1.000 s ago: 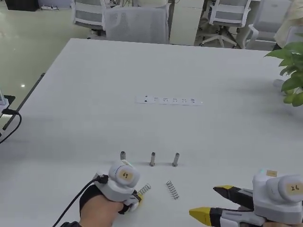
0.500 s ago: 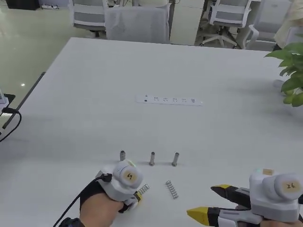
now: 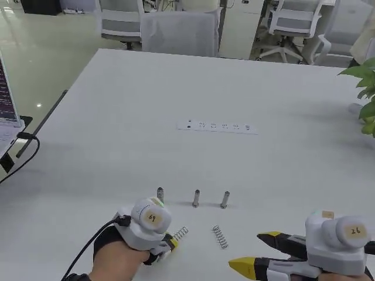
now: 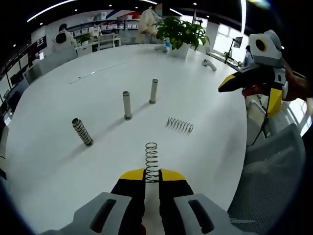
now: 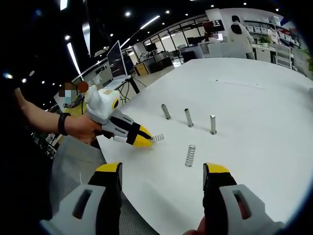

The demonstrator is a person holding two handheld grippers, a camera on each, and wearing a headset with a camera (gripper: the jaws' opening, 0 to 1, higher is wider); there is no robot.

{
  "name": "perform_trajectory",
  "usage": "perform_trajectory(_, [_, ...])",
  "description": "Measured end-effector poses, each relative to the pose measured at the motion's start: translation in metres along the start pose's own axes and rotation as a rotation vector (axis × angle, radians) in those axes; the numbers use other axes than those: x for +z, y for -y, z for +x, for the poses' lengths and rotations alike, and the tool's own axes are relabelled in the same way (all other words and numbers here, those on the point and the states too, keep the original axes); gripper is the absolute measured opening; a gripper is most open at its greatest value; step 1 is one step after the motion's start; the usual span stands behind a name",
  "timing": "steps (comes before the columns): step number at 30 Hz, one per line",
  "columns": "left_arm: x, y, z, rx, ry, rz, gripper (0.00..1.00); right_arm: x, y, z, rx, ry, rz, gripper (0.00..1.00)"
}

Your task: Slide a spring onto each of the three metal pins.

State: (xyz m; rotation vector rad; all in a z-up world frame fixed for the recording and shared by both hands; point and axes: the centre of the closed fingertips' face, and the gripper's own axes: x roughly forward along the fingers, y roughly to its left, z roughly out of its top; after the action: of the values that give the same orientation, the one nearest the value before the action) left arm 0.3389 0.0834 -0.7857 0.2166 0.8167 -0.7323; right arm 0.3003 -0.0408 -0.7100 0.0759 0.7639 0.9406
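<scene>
Yellow-tipped jaws of your left gripper [image 4: 152, 174] are closed on the near end of the held spring [image 4: 151, 157], so most of its coil sticks out forward, unsupported, low over the white table [image 3: 117, 117]. Furthest left, the left pin [image 4: 82, 131] already wears a spring, so two pins are left to do. The middle pin [image 4: 126, 105] stands bare and upright ahead of your jaws and looks the natural target. With only one end pinched, the coil can bend or swing as you lift it, and its open mouth may catch on the pin's top rather than drop over it. Squeeze harder to steady it and it could spring out of the jaws. Push sideways against the pin and it may tip; I cannot tell whether the pins are fixed to the table. The loose spring [image 4: 179, 125] lies flat just right of your line to the pins, near enough to be brushed and sent rolling. Beyond it the right pin [image 4: 153, 91] is bare too. Your right gripper [image 5: 164, 169] hangs with its jaws wide apart and empty, pointed toward the loose spring, well apart from the pins.
</scene>
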Motion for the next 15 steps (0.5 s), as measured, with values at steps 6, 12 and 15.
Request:
perform_trajectory(6, [-0.007, -0.002, -0.012, 0.006, 0.013, -0.018, 0.02, 0.000, -0.008, 0.006, 0.024, -0.013, -0.010, 0.65])
perform_trajectory(12, [-0.011, -0.005, -0.025, 0.019, 0.032, -0.032, 0.02, 0.002, -0.016, 0.013, 0.050, -0.014, -0.012, 0.64])
perform_trajectory(15, [-0.011, -0.006, -0.033, 0.027, 0.044, -0.034, 0.02, 0.004, -0.019, 0.018, 0.060, -0.019, -0.018, 0.63])
